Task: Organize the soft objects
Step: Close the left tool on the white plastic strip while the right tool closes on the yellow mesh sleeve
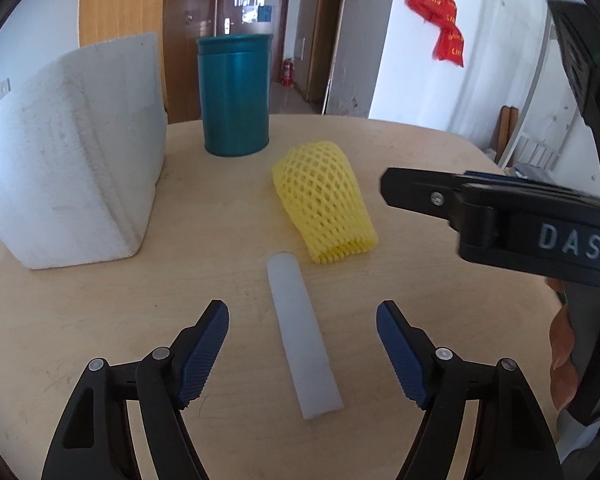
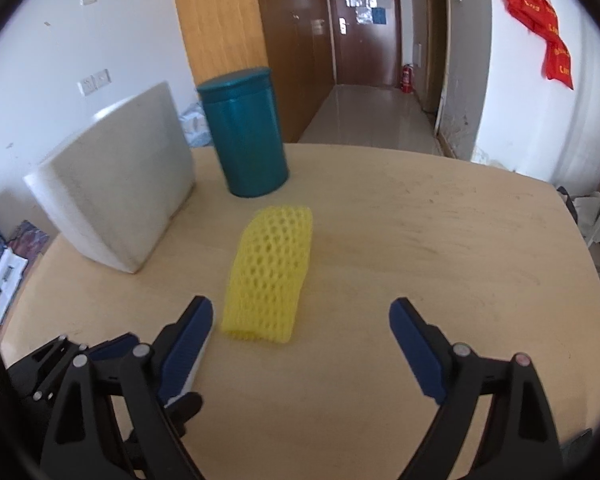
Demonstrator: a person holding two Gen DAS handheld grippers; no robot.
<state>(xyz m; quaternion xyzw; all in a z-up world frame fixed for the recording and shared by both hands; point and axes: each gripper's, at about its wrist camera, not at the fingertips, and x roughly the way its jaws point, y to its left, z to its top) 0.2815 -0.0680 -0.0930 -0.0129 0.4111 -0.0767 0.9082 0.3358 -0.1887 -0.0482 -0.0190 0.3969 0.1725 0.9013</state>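
White and soft, the foam tube (image 1: 303,336) is lying flat on the table (image 1: 420,280), right between the two blue pads of the left gripper (image 1: 302,354). The pads are standing apart on each side of it and are not touching it.

Just past the tube's far end, the yellow foam net (image 1: 324,200) is lying on the table too. In the right wrist view this net (image 2: 269,276) is sitting in front of the right gripper (image 2: 301,350), a bit toward its left finger. That gripper is wide apart and holding nothing.

Farther back, a teal can (image 1: 234,94) is standing upright. Beside it, on the left, a big white foam block (image 1: 70,152) is resting on the table. The right gripper's black body (image 1: 500,220) is reaching in from the right side, near the net, with part of a hand (image 1: 568,356) gripping its handle.

Both soft things are pointing the long way away from the grippers. The tube's far end is leaning a little left. The net is slanting the same way in the left view.
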